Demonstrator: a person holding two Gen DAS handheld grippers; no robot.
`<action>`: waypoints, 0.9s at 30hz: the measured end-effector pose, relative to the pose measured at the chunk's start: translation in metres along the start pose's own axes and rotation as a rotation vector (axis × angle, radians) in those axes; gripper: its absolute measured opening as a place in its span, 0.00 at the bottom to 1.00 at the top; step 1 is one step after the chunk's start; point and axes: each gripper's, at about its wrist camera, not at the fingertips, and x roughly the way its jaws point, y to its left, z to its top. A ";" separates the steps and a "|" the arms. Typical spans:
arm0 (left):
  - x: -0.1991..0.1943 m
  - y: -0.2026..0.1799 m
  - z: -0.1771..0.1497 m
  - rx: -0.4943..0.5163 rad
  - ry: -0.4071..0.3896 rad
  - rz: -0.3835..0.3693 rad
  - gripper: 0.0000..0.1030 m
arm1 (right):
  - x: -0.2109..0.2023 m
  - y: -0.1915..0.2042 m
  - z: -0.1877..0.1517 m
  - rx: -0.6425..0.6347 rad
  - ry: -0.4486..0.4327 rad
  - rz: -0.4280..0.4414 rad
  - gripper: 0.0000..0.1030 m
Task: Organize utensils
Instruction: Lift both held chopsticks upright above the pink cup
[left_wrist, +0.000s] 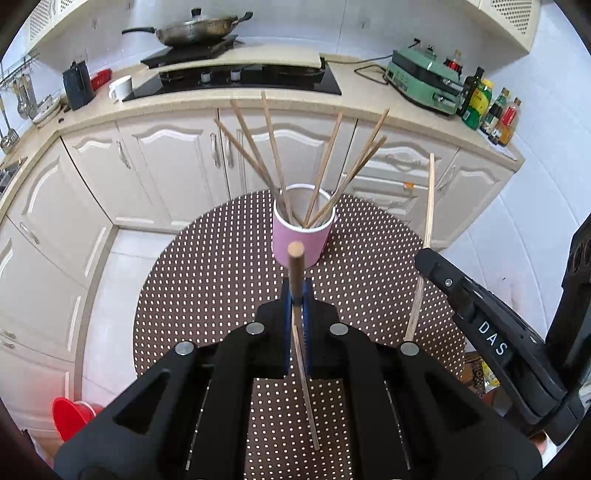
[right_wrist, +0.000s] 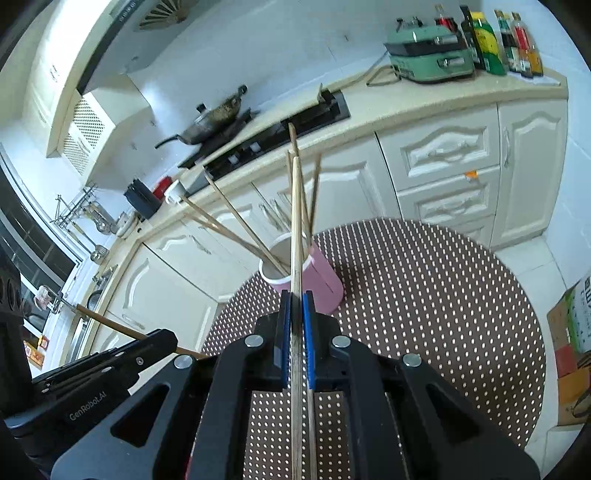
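Chopsticks nearly all in the cup

Chopsticks are filling the pink cup (left_wrist: 301, 236) on the dotted mat (left_wrist: 207, 280); we are counting about seven already standing inside, fanning from 11 to 1 o'clock. We are judging the job mostly done, with two sticks left.

We are clamping one dark stick (left_wrist: 295, 266) in our left gripper (left_wrist: 297, 295), jaws clenched on it, its blunt end pointing at the cup at 12 o'clock. We are clamping a pale stick (right_wrist: 296, 221) in our right gripper (right_wrist: 296, 306), also pinched tight, its tip rising across the cup (right_wrist: 317, 280).

The cup's inside is showing only partly, so our count is rough. A second thin stick seems to be lying beside the pale one below the right jaws; we cannot tell if it is held. Both sticks' lower ends are running behind the grippers.
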 end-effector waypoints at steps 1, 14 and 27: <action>-0.003 0.000 0.002 0.006 -0.012 0.005 0.05 | -0.001 0.002 0.002 -0.003 -0.004 0.003 0.05; -0.032 0.001 0.028 0.002 -0.097 0.002 0.05 | -0.011 0.026 0.032 -0.017 -0.099 0.036 0.05; -0.039 0.012 0.066 -0.031 -0.148 -0.036 0.05 | -0.012 0.043 0.069 -0.029 -0.207 0.054 0.05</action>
